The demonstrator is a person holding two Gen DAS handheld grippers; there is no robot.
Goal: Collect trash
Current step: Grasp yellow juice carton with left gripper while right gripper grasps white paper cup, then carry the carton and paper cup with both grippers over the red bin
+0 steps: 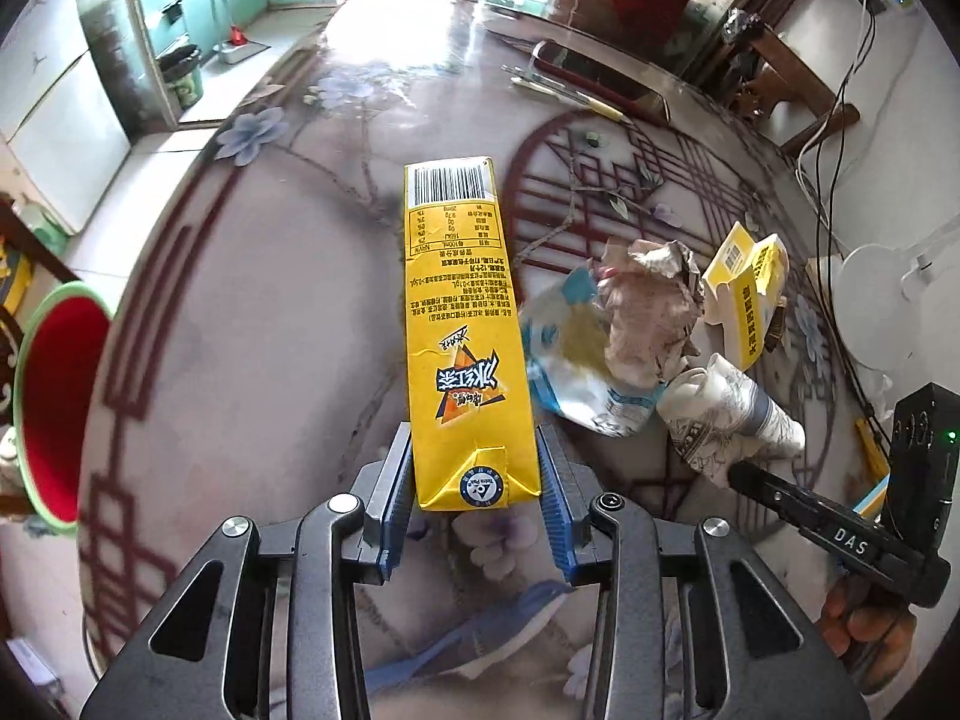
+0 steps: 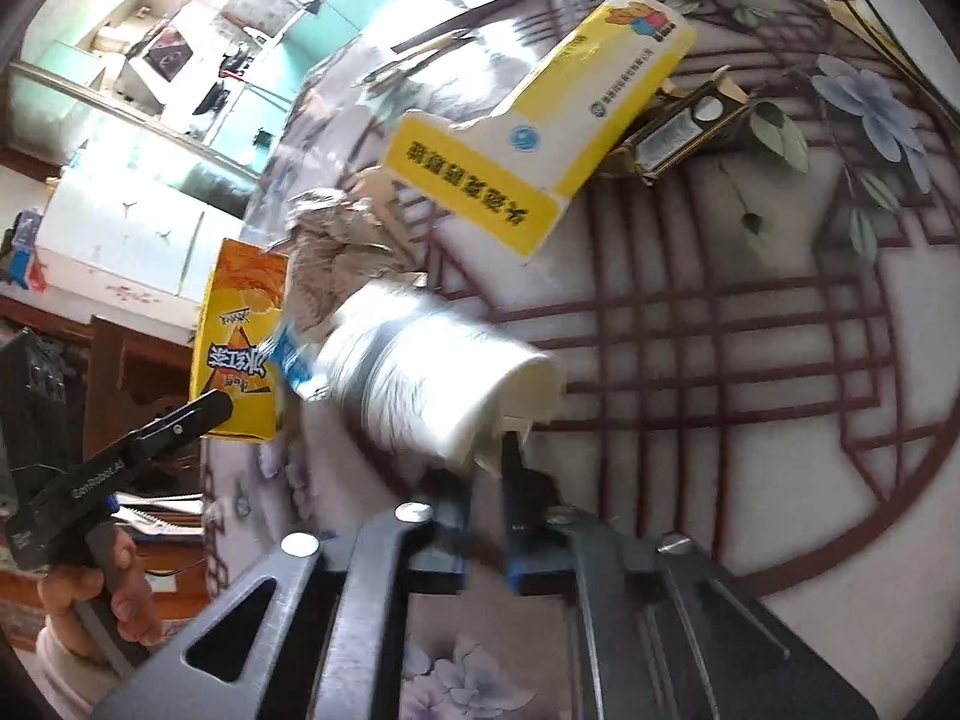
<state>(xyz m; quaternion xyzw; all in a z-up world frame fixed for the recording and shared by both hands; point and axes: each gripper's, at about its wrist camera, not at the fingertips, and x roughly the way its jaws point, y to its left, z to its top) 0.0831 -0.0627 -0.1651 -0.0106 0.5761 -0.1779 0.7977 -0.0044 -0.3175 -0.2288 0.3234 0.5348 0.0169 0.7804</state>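
My left gripper is shut on the base of a tall yellow drink carton, which sticks out forward above the table; the carton also shows in the right wrist view. My right gripper is shut on the rim of a crumpled white paper cup, blurred by motion; the cup shows in the left wrist view too. Crumpled paper, a blue-white plastic bag and a torn yellow-white box lie on the table.
A red bin with a green rim stands at the left beside the round patterned table. Pens and a dark case lie at the far side. A small brown box lies by the yellow box. Cables hang at the right.
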